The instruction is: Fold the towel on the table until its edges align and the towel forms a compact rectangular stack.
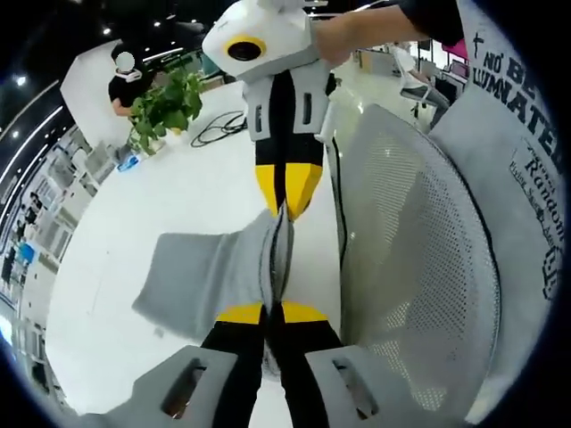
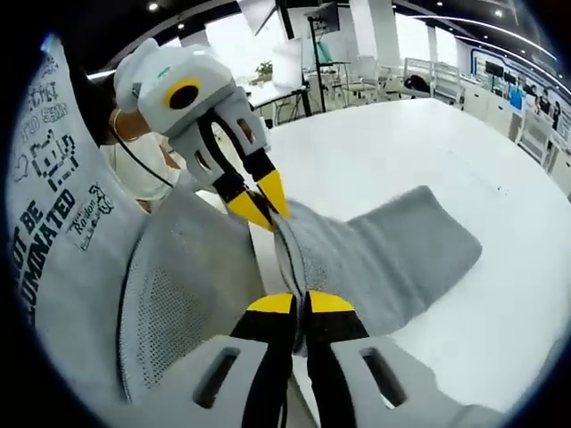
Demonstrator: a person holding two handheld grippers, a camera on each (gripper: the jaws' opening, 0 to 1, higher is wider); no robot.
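Two claws pinch one edge of a grey towel at the near side of a white bench.

The left claw (image 1: 278,308) and right claw (image 2: 299,303) are each pressed together on the towel (image 2: 384,254) edge, facing one another with tips close, likely to keep the fold line taut. The rest of the towel lies across the bench (image 2: 401,156) towards the far side. A mesh chair back (image 1: 419,259) stands just beside the bench's near edge.
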